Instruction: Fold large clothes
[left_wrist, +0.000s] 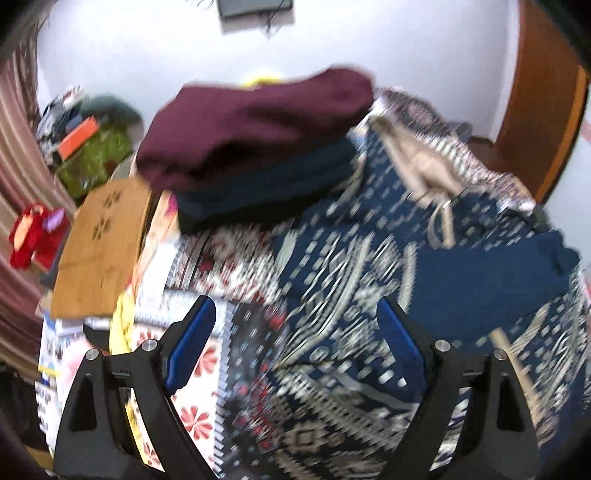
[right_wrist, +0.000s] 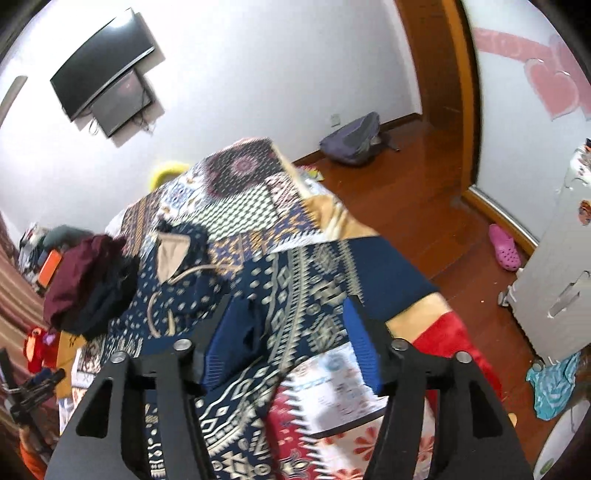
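A navy hooded garment with a cream geometric print (left_wrist: 351, 277) lies spread over the bed, its beige hood lining (left_wrist: 417, 158) turned up and a plain navy sleeve (left_wrist: 491, 280) folded across it. My left gripper (left_wrist: 295, 310) hovers over its near part, open, with nothing between the pads. The right wrist view shows the same garment (right_wrist: 306, 280), and my right gripper (right_wrist: 290, 306) is open above it; a navy cuff (right_wrist: 247, 328) lies just beside the left pad, not pinched. A stack of folded clothes, maroon on top (left_wrist: 258, 122), sits at the garment's far left.
A patterned bed cover (right_wrist: 240, 184) lies under everything. A wooden board (left_wrist: 99, 251) and a red toy (left_wrist: 33, 236) are at the bed's left. On the wooden floor to the right are a backpack (right_wrist: 354, 140), a pink clog (right_wrist: 504, 247) and a white cabinet (right_wrist: 565, 277).
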